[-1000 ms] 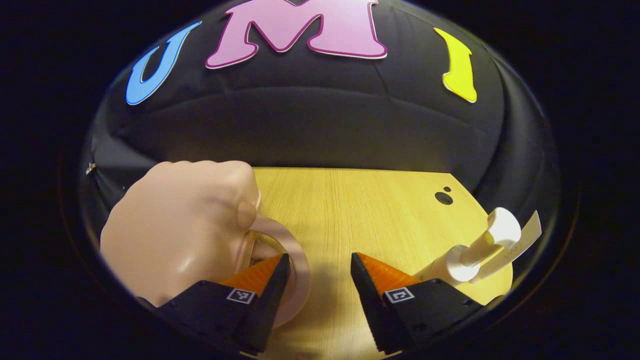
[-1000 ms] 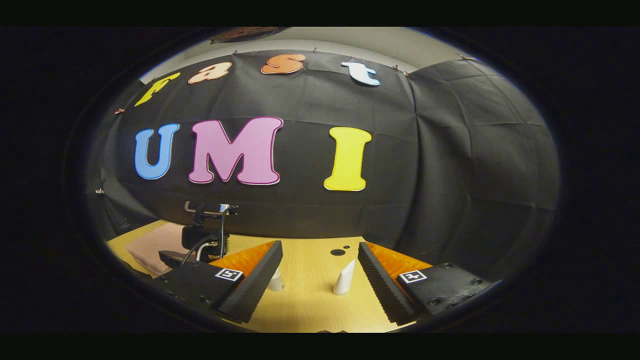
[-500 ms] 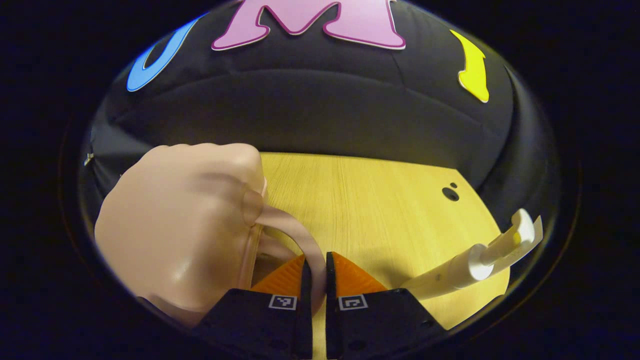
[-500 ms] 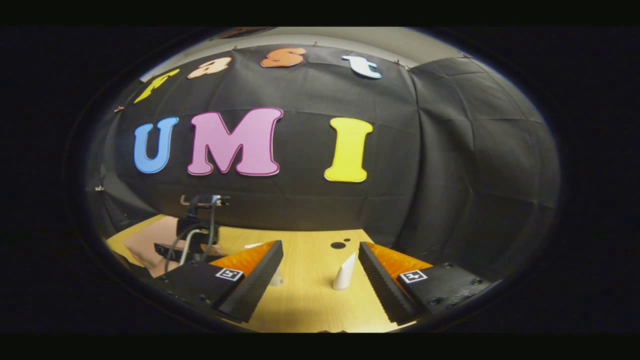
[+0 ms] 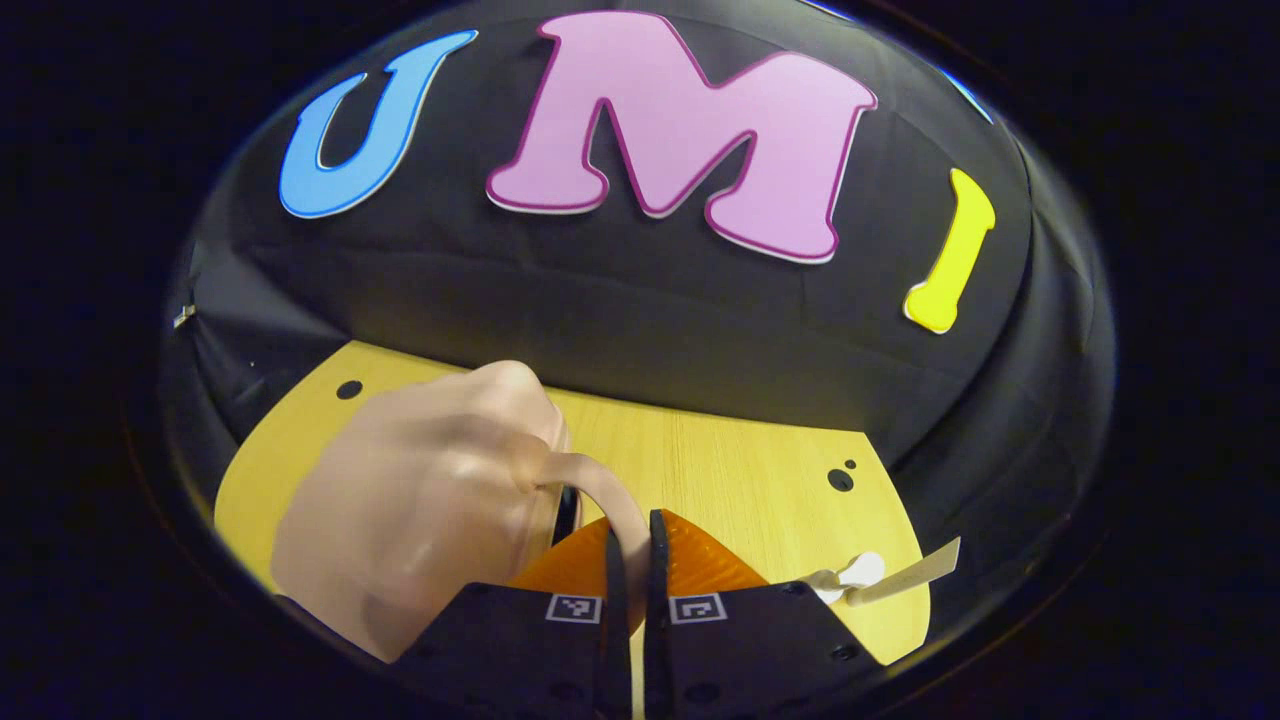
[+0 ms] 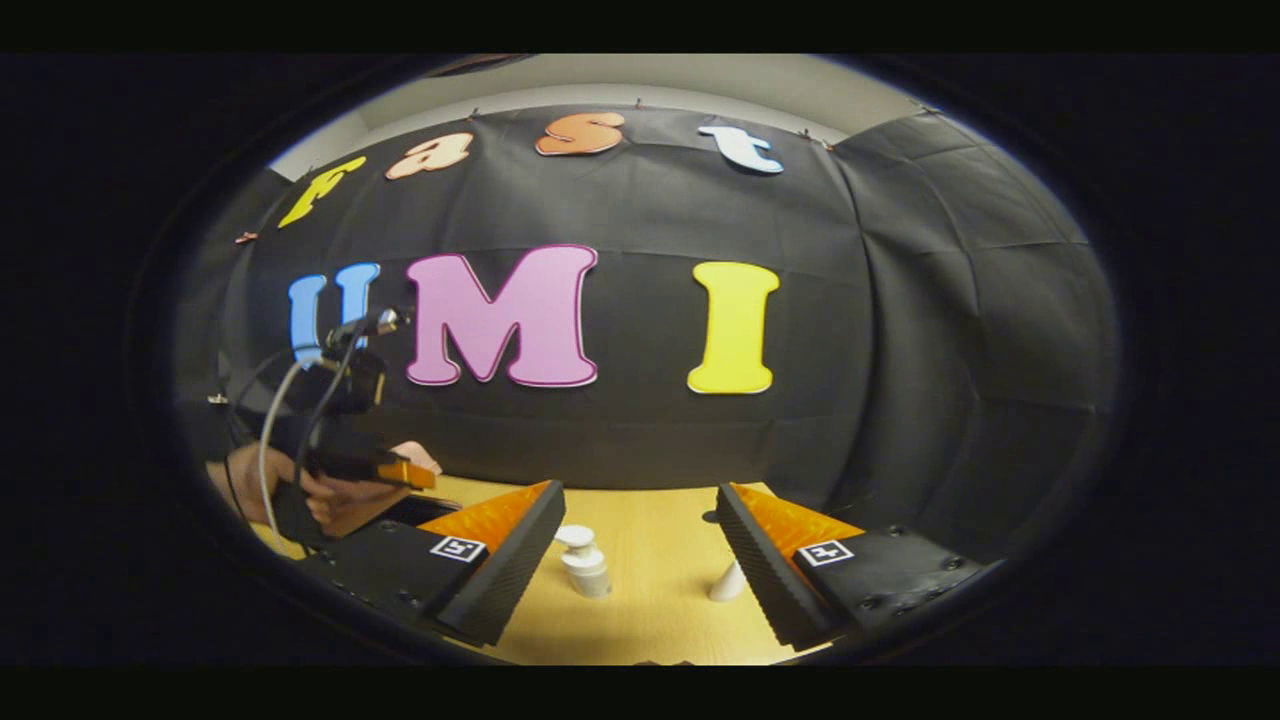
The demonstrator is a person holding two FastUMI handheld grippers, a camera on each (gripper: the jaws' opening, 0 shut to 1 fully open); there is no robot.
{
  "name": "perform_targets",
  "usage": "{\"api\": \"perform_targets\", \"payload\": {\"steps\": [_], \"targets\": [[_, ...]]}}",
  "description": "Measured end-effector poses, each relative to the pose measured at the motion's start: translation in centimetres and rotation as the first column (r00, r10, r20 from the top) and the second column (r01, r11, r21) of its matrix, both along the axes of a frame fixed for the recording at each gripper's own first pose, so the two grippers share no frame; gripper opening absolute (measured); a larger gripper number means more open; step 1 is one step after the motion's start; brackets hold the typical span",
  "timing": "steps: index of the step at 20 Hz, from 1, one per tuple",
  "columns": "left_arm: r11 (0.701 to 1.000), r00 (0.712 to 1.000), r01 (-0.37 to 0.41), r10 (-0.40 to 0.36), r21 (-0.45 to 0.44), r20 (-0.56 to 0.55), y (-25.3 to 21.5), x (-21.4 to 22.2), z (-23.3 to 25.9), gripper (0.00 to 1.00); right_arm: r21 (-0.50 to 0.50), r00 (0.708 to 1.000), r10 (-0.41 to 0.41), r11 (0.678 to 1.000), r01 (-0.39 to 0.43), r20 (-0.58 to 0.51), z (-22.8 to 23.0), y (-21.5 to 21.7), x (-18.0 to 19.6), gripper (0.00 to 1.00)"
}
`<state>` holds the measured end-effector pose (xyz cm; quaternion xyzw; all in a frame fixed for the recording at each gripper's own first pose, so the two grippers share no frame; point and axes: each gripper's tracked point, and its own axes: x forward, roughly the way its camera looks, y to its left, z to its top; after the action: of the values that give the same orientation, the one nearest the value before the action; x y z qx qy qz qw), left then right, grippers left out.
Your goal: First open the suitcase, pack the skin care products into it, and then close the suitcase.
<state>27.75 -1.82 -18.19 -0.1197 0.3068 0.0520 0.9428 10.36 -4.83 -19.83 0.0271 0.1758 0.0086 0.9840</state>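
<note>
Booth: black cloth wall behind one light wooden worktop. One pink suitcase lay at the worktop's left. Two white skin care products stood on the worktop: pump bottle, cone tube. Left gripper: fingers pinching the suitcase's handle loop. Right gripper: fingers spread, raised above the worktop.

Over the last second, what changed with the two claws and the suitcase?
The left claw went from open beside the pink suitcase's handle to shut on it, then rose and tilted the suitcase up, judging by the shifted view. In the right gripper view it now sits higher. The right claw stayed open above the table; the pump bottle and white tube remain standing.
</note>
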Motion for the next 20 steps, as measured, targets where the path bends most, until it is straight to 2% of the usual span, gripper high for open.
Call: {"api": "perform_targets", "payload": {"steps": [3, 6, 9, 11, 13, 16, 20], "targets": [[0.999, 1.000, -0.019, 0.019, -0.026, 0.000, 5.7, -0.4, 4.7, 0.10, 0.021, 0.999, 0.034, 0.999, -0.034, 0.008, 0.0, 1.7, 0.3, 0.97], [0.999, 1.000, 0.016, -0.015, 0.042, -0.024, 12.4, -1.2, 7.3, 0.10, 0.039, 0.997, 0.074, 0.996, -0.074, -0.003, 0.4, 3.6, 0.2, 0.96], [0.993, 0.998, -0.004, 0.011, 0.114, -0.059, 19.9, -2.3, 7.8, 0.10, 0.097, 0.995, 0.102, 0.990, -0.102, 0.010, 2.0, 6.3, 0.0, 0.97], [0.985, 0.998, -0.022, 0.033, 0.171, -0.060, 25.1, -2.7, 7.2, 0.10, 0.082, 0.992, 0.120, 0.989, -0.122, 0.022, 2.5, 7.9, 0.0, 0.97], [0.981, 0.994, -0.005, 0.026, 0.192, -0.109, 29.9, -3.9, 5.4, 0.10, 0.051, 0.989, 0.147, 0.988, -0.149, 0.032, 2.6, 9.5, -0.3, 0.98], [0.974, 0.991, -0.045, 0.071, 0.220, -0.114, 37.4, -4.8, 2.8, 0.10, 0.027, 0.980, 0.189, 0.981, -0.191, 0.067, 3.6, 12.3, -0.9, 0.98], [0.960, 0.976, -0.066, 0.120, 0.273, -0.184, 46.3, -6.6, -4.9, 0.10, 0.006, 0.978, 0.201, 0.979, -0.202, 0.058, 2.3, 15.1, -1.7, 0.96]]}}
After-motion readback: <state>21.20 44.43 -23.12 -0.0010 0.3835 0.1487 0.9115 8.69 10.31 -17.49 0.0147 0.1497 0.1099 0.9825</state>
